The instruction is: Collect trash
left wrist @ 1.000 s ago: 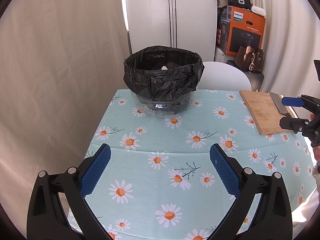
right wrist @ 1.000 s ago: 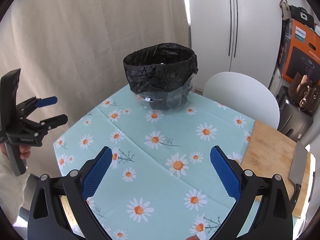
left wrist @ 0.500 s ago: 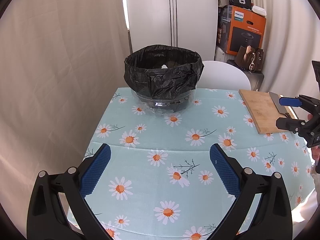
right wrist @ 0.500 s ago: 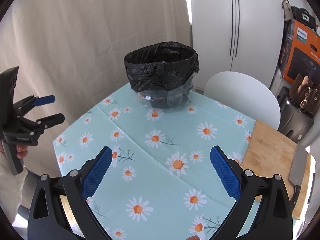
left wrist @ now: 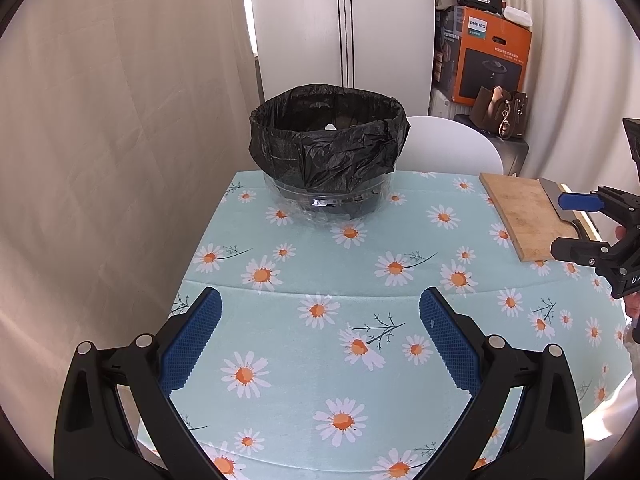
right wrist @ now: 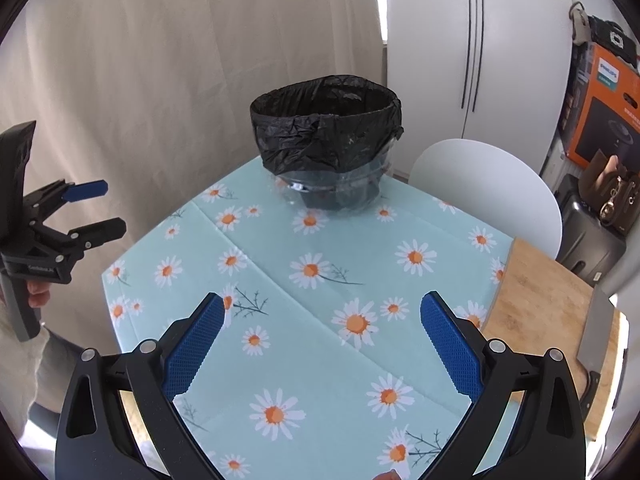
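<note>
A clear bin lined with a black bag [left wrist: 326, 152] stands at the far end of the daisy-print table [left wrist: 360, 360]; a small white scrap [left wrist: 329, 127] shows inside it. It also shows in the right wrist view [right wrist: 326, 136]. My left gripper [left wrist: 320, 312] is open and empty, above the table's near part. My right gripper [right wrist: 322, 316] is open and empty, above the table's near right part. Each gripper appears in the other's view, open: the right gripper [left wrist: 576, 226] and the left gripper [right wrist: 100, 208]. No loose trash shows on the cloth.
A wooden cutting board [left wrist: 528, 212] with a cleaver [right wrist: 596, 336] on it lies at the table's right side. A white chair [right wrist: 488, 188] stands behind the table. An orange box [left wrist: 492, 56] and a handbag [left wrist: 504, 116] are at the back right. Curtains hang on the left.
Both grippers have drawn back a little from the bin, which looks slightly smaller and farther. Both stay open and empty.
</note>
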`<state>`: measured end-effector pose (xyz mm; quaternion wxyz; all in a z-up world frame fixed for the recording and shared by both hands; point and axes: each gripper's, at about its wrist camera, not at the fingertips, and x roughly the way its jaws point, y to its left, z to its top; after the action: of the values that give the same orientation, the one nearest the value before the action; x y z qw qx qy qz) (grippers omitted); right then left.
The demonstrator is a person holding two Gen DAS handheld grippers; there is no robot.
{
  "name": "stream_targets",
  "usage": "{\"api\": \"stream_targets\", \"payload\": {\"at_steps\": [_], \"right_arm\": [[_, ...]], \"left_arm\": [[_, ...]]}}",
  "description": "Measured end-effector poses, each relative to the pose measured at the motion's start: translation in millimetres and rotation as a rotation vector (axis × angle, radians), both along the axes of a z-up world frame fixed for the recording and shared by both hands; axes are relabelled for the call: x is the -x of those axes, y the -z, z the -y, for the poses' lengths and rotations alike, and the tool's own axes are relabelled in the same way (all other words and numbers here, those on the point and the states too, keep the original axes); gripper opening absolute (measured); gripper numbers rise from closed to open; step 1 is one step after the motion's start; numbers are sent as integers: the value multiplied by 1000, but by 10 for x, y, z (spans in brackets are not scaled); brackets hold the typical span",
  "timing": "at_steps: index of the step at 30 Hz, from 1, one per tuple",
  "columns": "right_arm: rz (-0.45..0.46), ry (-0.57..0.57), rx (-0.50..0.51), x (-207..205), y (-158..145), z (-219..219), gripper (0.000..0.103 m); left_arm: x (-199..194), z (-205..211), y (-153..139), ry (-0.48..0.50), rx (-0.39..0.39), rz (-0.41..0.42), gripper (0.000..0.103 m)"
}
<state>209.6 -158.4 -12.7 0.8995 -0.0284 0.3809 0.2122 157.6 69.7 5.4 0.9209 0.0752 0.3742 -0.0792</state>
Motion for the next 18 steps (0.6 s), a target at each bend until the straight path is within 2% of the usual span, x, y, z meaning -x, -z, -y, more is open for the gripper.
{"api": "stream_targets", "payload": {"at_steps": [18], "right_arm": [[-1, -4, 5, -173, 34, -70, 94]], "left_arm": [[-125, -46, -48, 8, -9, -5, 97]]}}
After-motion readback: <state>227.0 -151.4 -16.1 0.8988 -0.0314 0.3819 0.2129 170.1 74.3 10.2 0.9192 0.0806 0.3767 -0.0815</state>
